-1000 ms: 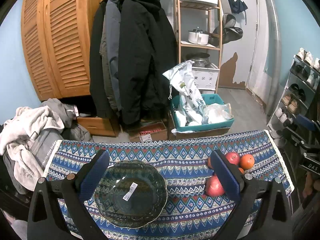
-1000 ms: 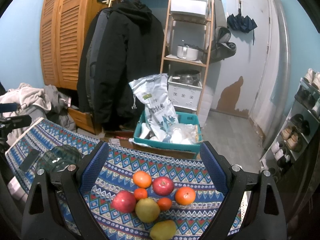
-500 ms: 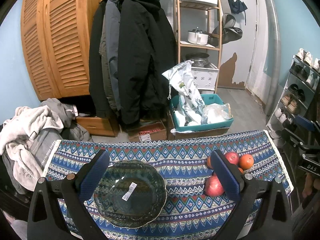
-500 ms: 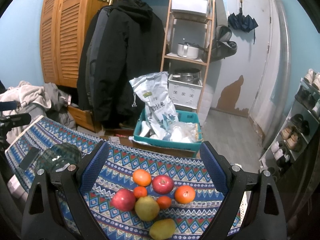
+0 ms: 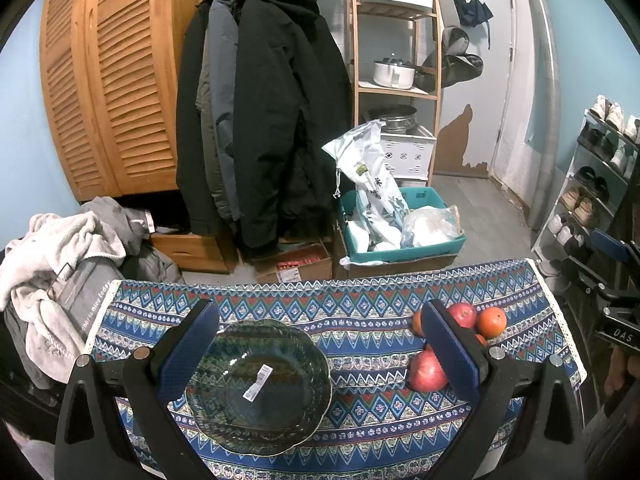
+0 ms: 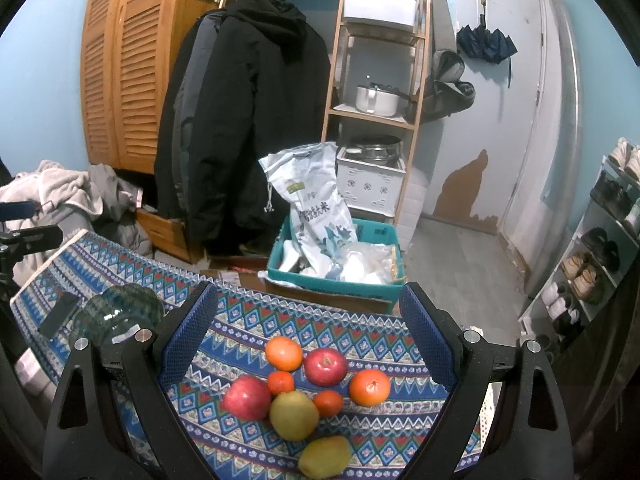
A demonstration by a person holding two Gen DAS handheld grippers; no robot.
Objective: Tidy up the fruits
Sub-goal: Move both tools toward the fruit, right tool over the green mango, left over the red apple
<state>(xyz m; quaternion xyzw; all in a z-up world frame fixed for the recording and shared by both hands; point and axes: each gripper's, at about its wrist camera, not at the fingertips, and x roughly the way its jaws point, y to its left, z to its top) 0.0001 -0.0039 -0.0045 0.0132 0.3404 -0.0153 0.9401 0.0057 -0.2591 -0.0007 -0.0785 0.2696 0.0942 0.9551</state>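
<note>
A dark green glass bowl [image 5: 260, 386] with a white sticker sits empty on the patterned cloth; it also shows in the right wrist view [image 6: 120, 314]. My left gripper [image 5: 316, 344] is open and empty above the bowl. A cluster of fruit lies at the cloth's right end: two red apples [image 6: 325, 366] [image 6: 247, 397], two yellow pears [image 6: 294, 414] [image 6: 325, 456], and several oranges [image 6: 369, 387] [image 6: 284, 354]. My right gripper [image 6: 308, 332] is open and empty, hovering over the fruit. In the left wrist view, a red apple [image 5: 426, 370] and an orange [image 5: 491, 322] show beside my right finger.
The blue patterned tablecloth [image 5: 360, 320] covers a small table. Beyond its far edge stand a teal crate [image 6: 336, 280] with a rice bag, hanging coats [image 5: 260, 120], a wooden shelf and a clothes pile [image 5: 60, 248]. A shoe rack [image 5: 592, 200] stands at the right.
The right wrist view has shifted slightly, the fruit sitting a little higher in the frame. The left gripper has barely moved. Nothing was picked up.
</note>
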